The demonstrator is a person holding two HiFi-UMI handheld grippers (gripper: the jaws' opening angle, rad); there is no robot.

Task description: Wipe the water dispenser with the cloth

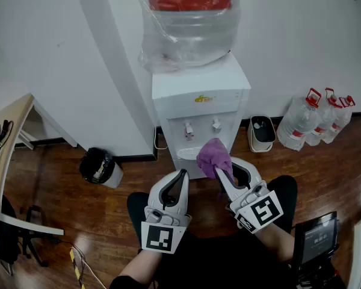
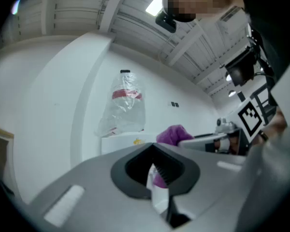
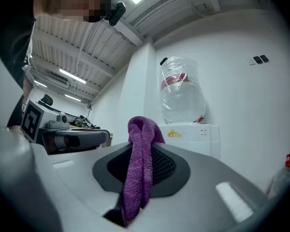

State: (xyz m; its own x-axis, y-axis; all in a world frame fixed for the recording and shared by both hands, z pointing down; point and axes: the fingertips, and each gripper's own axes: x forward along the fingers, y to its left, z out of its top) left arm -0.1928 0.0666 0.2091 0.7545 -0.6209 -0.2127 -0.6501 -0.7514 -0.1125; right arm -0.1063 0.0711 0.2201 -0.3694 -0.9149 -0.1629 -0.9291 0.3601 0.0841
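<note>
**A:** Cloth (image 3: 137, 178) is getting pinched in the right gripper (image 3: 141, 146). The pads are pressing on a purple fold, with a bunch poking out past the tips and the tail hanging down between the jaws. The left gripper (image 2: 153, 149) is sitting with its jaws pressed together and nothing in them.

**B:** And where's the person pointing it?

**A:** From the head view, the purple wad is hovering in front of the water dispenser (image 1: 198, 98), just below the two taps (image 1: 188, 129). Can't tell if it's actually touching the white front. The big bottle (image 1: 189, 23) in its plastic wrap is sitting on top.

**B:** Any tips for doing the wipe right?

**A:** I'd say the person should be leading with the bunched end, so fabric meets the panel and not the hard jaw tips. The pinch needs to be firm, because that fold looks thin and dragging could pull it free. Going lightly around the taps makes sense, since a shove could probably press one. Same for the whole cabinet, which looks top-heavy with that bottle on it. The empty left gripper is hanging low beside the right one, and it looks best kept clear of the stroke.
</note>
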